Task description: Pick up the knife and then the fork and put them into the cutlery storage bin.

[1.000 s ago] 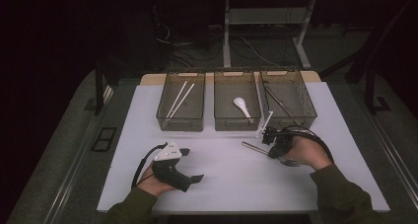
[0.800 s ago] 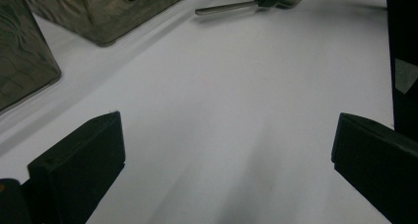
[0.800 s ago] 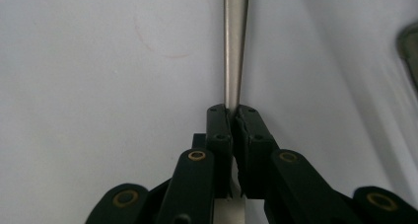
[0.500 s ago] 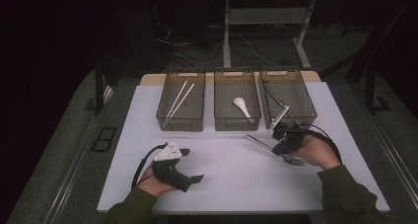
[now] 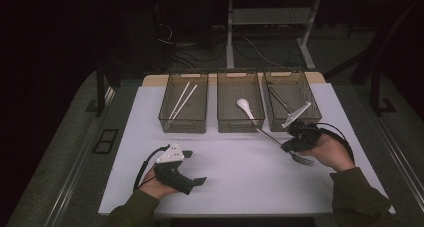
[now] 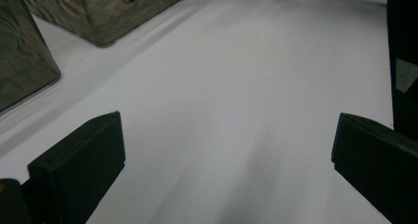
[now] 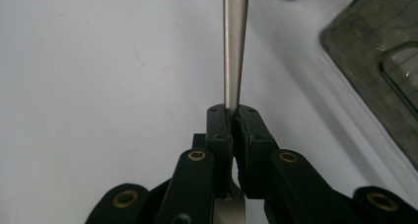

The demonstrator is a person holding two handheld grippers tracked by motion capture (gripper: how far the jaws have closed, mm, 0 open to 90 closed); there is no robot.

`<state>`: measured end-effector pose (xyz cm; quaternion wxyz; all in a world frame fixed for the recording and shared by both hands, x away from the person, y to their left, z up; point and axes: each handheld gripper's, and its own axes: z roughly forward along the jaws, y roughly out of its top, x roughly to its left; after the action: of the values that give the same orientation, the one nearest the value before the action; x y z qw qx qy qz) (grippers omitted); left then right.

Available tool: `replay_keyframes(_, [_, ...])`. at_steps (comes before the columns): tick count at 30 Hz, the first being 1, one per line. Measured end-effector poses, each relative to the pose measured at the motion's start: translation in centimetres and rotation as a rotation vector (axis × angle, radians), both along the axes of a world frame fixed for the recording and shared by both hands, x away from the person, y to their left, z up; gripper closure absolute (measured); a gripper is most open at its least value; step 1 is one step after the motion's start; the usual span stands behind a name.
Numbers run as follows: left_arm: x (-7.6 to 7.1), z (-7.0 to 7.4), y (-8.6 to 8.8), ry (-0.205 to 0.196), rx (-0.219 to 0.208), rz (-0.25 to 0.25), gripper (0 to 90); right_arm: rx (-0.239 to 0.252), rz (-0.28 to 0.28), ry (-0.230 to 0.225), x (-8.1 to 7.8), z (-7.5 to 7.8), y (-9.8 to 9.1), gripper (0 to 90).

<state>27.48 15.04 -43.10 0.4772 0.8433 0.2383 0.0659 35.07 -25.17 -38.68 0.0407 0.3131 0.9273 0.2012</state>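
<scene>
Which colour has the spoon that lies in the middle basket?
White. The spoon shows best in the high view.

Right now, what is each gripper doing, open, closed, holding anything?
Left gripper: open, holding nothing, resting on the white table.
Right gripper: closed on the metal fork.

A white table (image 5: pixel 235 182) carries three mesh bins (image 5: pixel 239 103) in a row along its far side. The rightmost sits just beyond the right gripper's fingers (image 5: pixel 289 145), well apart from the left gripper's fingers (image 5: pixel 199 180).
</scene>
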Motion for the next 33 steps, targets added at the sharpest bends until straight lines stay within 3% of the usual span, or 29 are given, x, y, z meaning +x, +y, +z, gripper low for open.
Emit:
replay_keyframes(22, [0.2,-0.1,0.1,0.002,0.003,0.001,0.0,0.125,-0.112,-0.078,0.5,2.5,-3.4,84.6])
replay_keyframes(33, [0.4,-0.1,0.9,-0.009,-0.005,-0.006,0.0,0.160,-0.157,-0.120,1.4,3.7,-4.4,84.6])
